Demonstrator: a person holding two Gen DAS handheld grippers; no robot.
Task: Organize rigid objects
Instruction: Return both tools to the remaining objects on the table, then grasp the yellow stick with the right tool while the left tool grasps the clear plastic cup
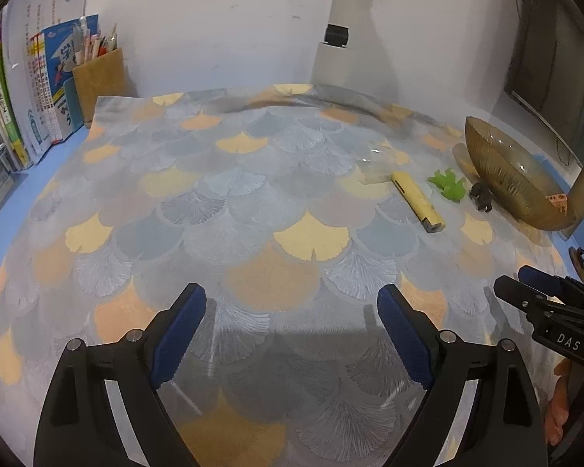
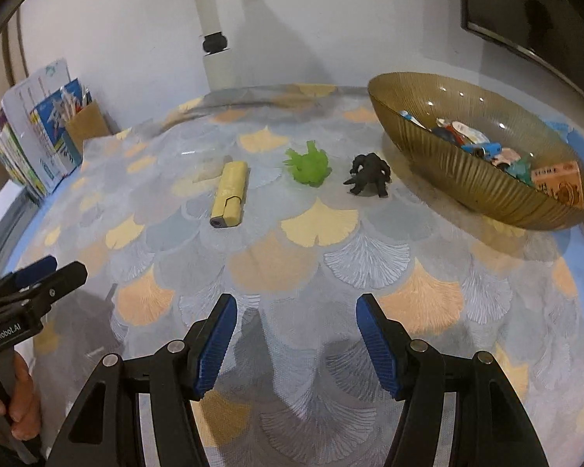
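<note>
1. The bowl (image 2: pixel 467 179) sat at about two o'clock on the desk (image 2: pixel 292 257) in the right wrist view, already holding a heap of small items and a printed carton near its right end. That suggested a good share of the sorting was done.
2. Three things lay loose on the cloth, in a row running from eleven to one o'clock in that view: a yellow case (image 2: pixel 230 193), a green toy (image 2: pixel 308 168) and a black figure (image 2: pixel 369 176).
3. The black figure stood just beside the bowl's outer wall, not touching it as far as could be told; the green toy was near it, and the yellow case stood apart to the left.
4. A clear, flat piece (image 1: pixel 373 165) seemed to lie at the case's far end in the left wrist view, too faint to name.
5. The left gripper (image 1: pixel 292 303) hovered low over bare cloth at six o'clock, its jaws spread wide with nothing between them.
6. The right gripper (image 2: pixel 296 315) was likewise over bare cloth, its jaws apart and empty.
7. Neither gripper was near any of the three loose things, so I judged all three were left to go into the bowl.
8. Books (image 1: pixel 27 89) and a pen holder (image 1: pixel 97 74) at ten o'clock looked outside the job.
</note>
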